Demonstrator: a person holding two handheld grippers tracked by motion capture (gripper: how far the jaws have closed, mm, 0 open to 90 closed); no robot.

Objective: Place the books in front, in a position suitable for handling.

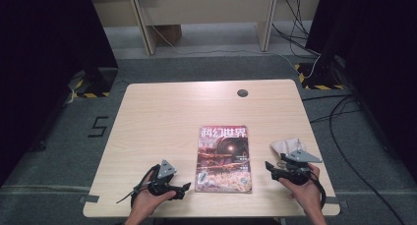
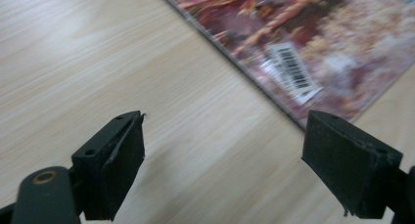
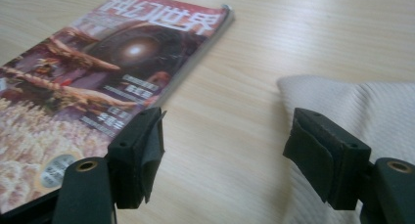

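Room: grey carpet around a pale wooden table (image 1: 162, 112), dark curtains at both sides, cables trailing on the floor at the right, light wooden furniture legs at the back.
Table: light wood grain, a round cable hole (image 1: 242, 93) near its far edge.
Magazine: the magazine (image 1: 224, 158) lies flat and face up on the near middle of the table, closed, red-brown cover with large white characters along the far end and a barcode (image 2: 292, 72) near its near left corner.
Cloth: a pale cloth (image 1: 286, 145) lies crumpled at the right, apart from the magazine, just beyond my right tool.
My left tool: the left tool (image 1: 183, 189) sits low over the table just left of the magazine's near corner, pointing at it; its jaws stand spread wide with bare wood between them, pinching nothing.
My right tool: the right tool (image 1: 270, 168) is right of the magazine, aimed toward the strip of table between magazine and cloth; its jaws are spread apart, gripping nothing, one jaw in front of the magazine's edge and the other in front of the cloth.
My hands: my left hand (image 1: 147, 199) and my right hand (image 1: 302, 188) come in from the near edge, each wrapped around its tool.
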